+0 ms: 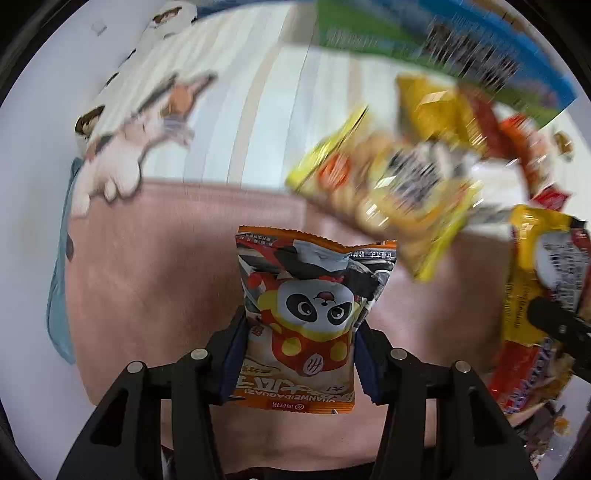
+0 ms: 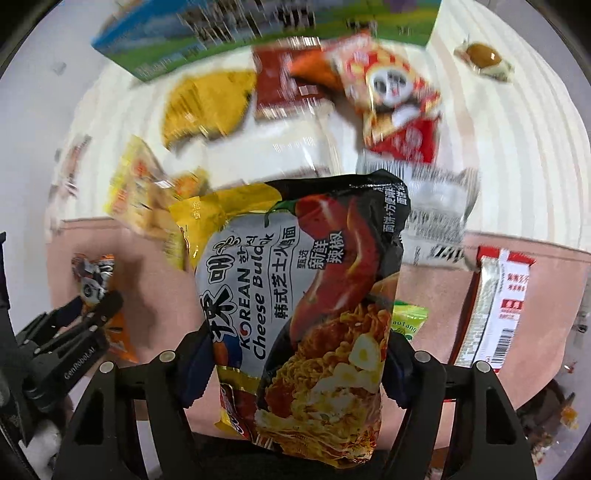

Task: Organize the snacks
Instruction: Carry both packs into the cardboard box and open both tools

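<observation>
My left gripper (image 1: 301,354) is shut on an orange panda snack packet (image 1: 310,314) and holds it above the pink tray (image 1: 147,280). My right gripper (image 2: 295,347) is shut on a black and yellow Korean cheese noodle pack (image 2: 303,302), held upright over the same pink tray (image 2: 436,291). The left gripper with its panda packet (image 2: 96,280) shows at the left of the right wrist view. The noodle pack (image 1: 539,295) shows at the right edge of the left wrist view.
Several snack packs lie blurred on the striped white cloth (image 2: 517,147): a yellow cracker bag (image 1: 384,192), a red panda bag (image 2: 395,96), a yellow bag (image 2: 207,103), a blue-green box (image 2: 229,33). A red-white pack (image 2: 495,306) and a green candy (image 2: 408,321) lie on the tray.
</observation>
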The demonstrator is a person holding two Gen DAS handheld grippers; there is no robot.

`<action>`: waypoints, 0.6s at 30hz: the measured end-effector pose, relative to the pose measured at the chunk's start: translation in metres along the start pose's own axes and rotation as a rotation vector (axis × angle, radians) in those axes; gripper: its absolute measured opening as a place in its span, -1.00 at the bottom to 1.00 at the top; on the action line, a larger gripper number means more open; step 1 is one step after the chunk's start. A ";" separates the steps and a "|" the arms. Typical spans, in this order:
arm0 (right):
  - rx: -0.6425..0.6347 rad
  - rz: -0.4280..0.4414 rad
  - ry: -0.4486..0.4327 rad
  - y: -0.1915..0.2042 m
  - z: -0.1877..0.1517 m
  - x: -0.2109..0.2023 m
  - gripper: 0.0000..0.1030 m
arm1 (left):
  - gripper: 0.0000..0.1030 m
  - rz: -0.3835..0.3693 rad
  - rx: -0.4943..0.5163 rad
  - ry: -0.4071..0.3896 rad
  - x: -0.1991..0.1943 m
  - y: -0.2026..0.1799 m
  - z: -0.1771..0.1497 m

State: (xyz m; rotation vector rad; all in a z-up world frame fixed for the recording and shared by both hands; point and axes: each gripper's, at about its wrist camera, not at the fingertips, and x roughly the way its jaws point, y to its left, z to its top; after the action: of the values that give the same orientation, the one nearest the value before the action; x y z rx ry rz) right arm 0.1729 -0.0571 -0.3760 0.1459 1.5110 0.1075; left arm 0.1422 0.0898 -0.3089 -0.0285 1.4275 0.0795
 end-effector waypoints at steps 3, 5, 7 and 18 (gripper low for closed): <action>-0.002 0.048 -0.035 -0.001 0.010 -0.022 0.34 | -0.05 -0.056 0.001 -0.055 -0.035 -0.003 0.018; -0.007 0.060 -0.062 -0.005 0.026 -0.033 0.34 | -0.05 -0.090 0.007 -0.087 -0.051 -0.008 0.033; 0.003 0.084 -0.084 -0.008 0.042 -0.046 0.33 | -0.05 -0.145 0.015 -0.115 -0.069 -0.017 0.057; 0.083 0.180 -0.273 -0.035 0.192 -0.134 0.32 | -0.05 -0.285 0.085 -0.171 -0.107 -0.068 0.229</action>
State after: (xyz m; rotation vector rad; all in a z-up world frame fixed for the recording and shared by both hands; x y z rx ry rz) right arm 0.3559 -0.1185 -0.2391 0.3491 1.2289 0.1622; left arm 0.3579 0.0335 -0.1719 -0.1507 1.2422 -0.2094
